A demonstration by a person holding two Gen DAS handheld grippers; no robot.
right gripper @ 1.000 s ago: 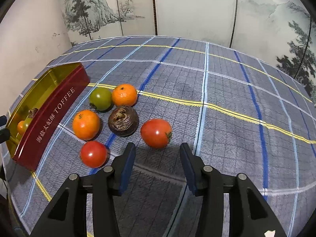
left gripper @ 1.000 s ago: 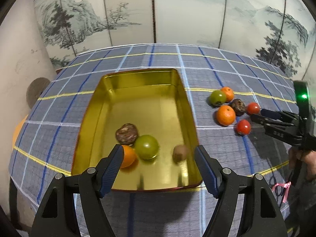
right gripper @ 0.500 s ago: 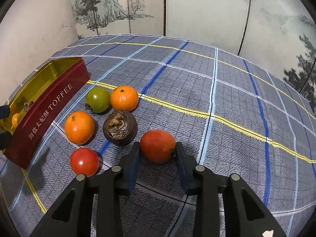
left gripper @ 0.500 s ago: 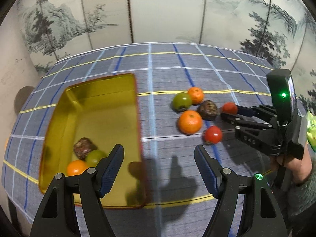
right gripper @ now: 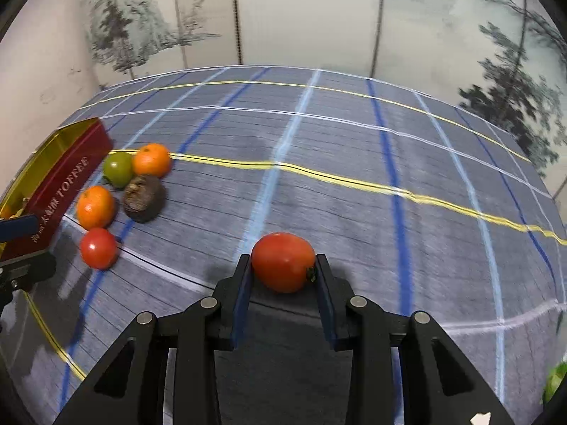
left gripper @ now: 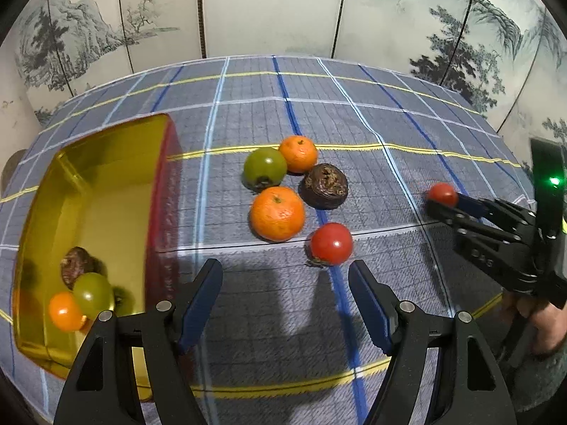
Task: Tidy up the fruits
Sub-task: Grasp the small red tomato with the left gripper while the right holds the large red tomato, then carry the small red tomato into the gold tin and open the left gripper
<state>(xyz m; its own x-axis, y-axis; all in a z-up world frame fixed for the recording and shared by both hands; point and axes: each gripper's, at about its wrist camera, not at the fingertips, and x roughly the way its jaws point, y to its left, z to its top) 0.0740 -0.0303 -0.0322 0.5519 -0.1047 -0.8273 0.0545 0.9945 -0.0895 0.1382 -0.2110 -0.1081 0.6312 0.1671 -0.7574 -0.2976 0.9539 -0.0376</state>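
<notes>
My right gripper (right gripper: 283,269) is shut on a red tomato (right gripper: 282,261) and holds it above the cloth; it also shows in the left wrist view (left gripper: 441,194). My left gripper (left gripper: 285,283) is open and empty, just short of another red tomato (left gripper: 331,243). Behind that lie two oranges (left gripper: 277,213), a green fruit (left gripper: 265,168) and a dark brown fruit (left gripper: 326,186). The gold toffee tin (left gripper: 106,184) at left holds a brown fruit (left gripper: 76,265), a green fruit (left gripper: 93,294) and an orange (left gripper: 63,311).
A blue-grey checked cloth (right gripper: 354,177) covers the table. A painted folding screen (left gripper: 283,10) stands behind it. The person's hand (left gripper: 538,318) is at the right edge. Something green (right gripper: 554,379) shows at the lower right of the right wrist view.
My right gripper closed on the red tomato and carried it right, away from the cluster. My left gripper swung right from over the tin toward the loose fruits.
</notes>
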